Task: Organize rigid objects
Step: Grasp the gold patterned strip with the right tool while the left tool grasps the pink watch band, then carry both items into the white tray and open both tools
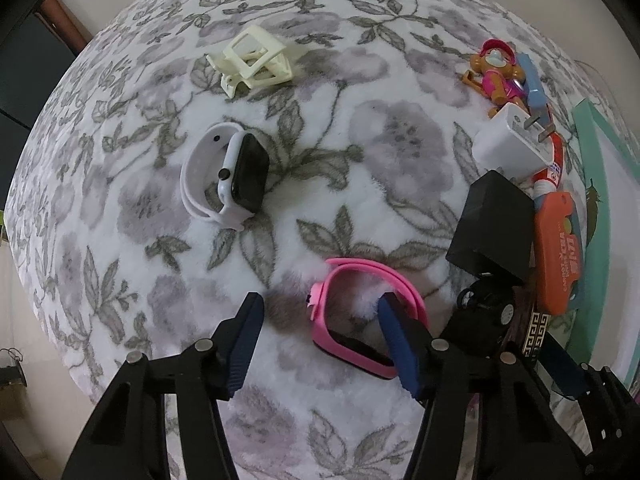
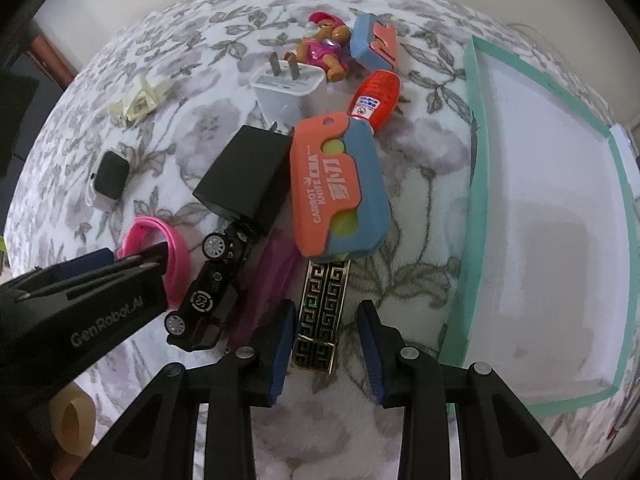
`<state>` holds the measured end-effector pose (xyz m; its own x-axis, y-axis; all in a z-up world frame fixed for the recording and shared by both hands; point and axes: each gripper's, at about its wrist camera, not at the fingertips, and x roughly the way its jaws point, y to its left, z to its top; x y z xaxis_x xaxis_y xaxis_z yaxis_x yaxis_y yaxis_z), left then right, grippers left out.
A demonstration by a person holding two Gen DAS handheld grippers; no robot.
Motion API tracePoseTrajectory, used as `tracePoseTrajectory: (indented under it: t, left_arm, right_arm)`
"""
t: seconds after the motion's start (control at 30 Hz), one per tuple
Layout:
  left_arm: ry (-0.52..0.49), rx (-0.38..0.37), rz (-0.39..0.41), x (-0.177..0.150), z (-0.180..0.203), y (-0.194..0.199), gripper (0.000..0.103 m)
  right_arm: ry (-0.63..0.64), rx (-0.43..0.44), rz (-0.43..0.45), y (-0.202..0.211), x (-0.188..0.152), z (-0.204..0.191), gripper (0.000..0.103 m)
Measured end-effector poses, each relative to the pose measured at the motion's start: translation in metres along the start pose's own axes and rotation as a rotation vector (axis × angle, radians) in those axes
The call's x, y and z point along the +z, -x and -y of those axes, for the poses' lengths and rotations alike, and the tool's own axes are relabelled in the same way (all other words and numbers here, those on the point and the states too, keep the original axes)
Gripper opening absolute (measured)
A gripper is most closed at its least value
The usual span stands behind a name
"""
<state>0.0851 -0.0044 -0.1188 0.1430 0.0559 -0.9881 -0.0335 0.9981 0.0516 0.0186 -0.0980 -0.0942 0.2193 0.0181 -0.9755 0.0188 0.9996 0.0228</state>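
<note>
My left gripper [image 1: 320, 300] points down over a pink watch [image 1: 360, 320] lying on the flowered cloth. Its right finger stands inside the pink band's loop and its left finger stands clear to the left, so the jaws are open around the watch's face side. My right gripper [image 2: 325, 307] straddles the near end of a black-and-gold patterned bar [image 2: 320, 312]. The left pad is at the bar's edge and a gap shows on the right, so it is open. A white tray [image 2: 476, 160] with a teal rim lies to the right.
A white smartwatch [image 1: 228, 176] and a cream hair claw [image 1: 252, 62] lie farther out. Clustered by the bar are a black toy car [image 2: 208, 288], a black charger [image 2: 244, 176], a white charger [image 2: 286, 88], an orange-blue carrot knife toy [image 2: 336, 188], a dog figure [image 2: 324, 50] and a purple strip [image 2: 272, 280].
</note>
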Motion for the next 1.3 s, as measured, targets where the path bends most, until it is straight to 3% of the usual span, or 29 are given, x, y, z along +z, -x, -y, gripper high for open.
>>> tracePoseTrajectory:
  t: [0.17, 0.27, 0.33, 0.47, 0.6, 0.87, 1.3]
  left_arm:
    - [0.004, -0.023, 0.007, 0.002, 0.005, 0.001, 0.054]
    - [-0.01, -0.03, 0.016, -0.001, 0.008, 0.002, 0.045]
    - [-0.013, -0.038, 0.019, -0.005, 0.01, 0.007, 0.034]
    - [0.002, -0.048, 0.025, -0.011, 0.006, 0.01, 0.027]
    - [0.034, -0.067, 0.022, -0.016, -0.005, 0.014, 0.013]
    - [0.093, -0.127, -0.003, -0.032, -0.028, 0.025, 0.01]
    - [0.158, -0.168, 0.111, -0.052, -0.073, 0.091, 0.01]
  right_arm:
    - [0.023, -0.037, 0.022, -0.003, -0.001, -0.01, 0.035]
    - [0.021, -0.034, 0.031, -0.003, 0.0, -0.011, 0.032]
    - [0.03, -0.034, 0.028, 0.0, -0.004, -0.008, 0.024]
    - [0.029, -0.025, 0.026, 0.004, -0.015, -0.001, 0.022]
    - [0.0, 0.004, 0.013, 0.01, -0.025, 0.011, 0.022]
    - [-0.063, 0.067, 0.003, 0.021, -0.039, 0.027, 0.022]
    - [-0.114, 0.16, 0.104, 0.076, -0.043, 0.033, 0.022]
